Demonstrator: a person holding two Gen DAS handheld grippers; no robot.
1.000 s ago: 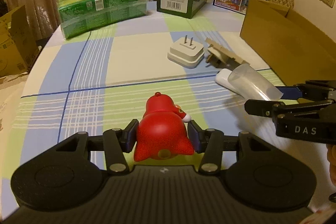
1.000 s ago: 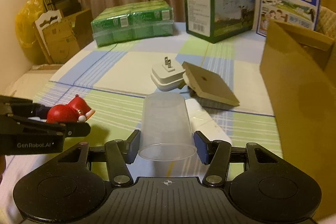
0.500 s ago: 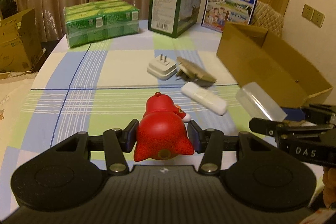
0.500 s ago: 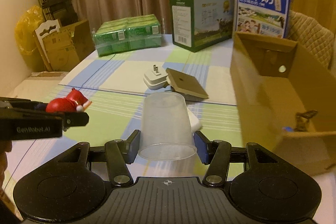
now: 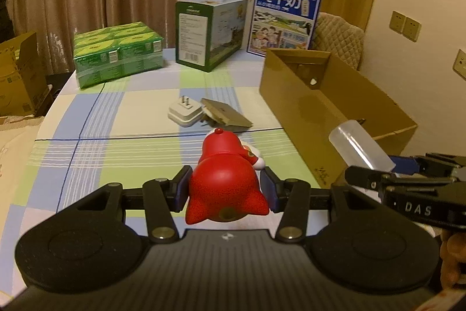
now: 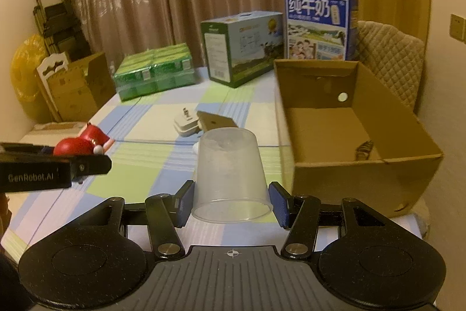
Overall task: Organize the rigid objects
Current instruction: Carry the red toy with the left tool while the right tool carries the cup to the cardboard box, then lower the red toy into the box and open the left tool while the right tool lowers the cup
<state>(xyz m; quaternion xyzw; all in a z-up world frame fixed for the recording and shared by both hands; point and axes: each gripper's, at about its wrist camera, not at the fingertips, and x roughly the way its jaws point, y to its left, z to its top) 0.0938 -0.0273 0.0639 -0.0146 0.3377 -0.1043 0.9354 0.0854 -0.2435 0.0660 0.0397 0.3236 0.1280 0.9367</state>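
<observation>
Red toy figure (image 5: 225, 182) is clamped between the pads of the left gripper (image 5: 225, 190) above the checked tablecloth (image 5: 116, 118). A clear plastic cup (image 6: 231, 179), mouth toward the camera, is gripped by the right gripper (image 6: 231, 201) beside the open cardboard box (image 6: 364, 179).

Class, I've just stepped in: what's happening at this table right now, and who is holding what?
A person works two handheld grippers above a checked table. The left gripper is clamped on a red toy figure; the right gripper grips an upturned clear plastic cup. Both are off the table, near an open cardboard box. A white plug adapter and a tan flat piece lie on the cloth.
</observation>
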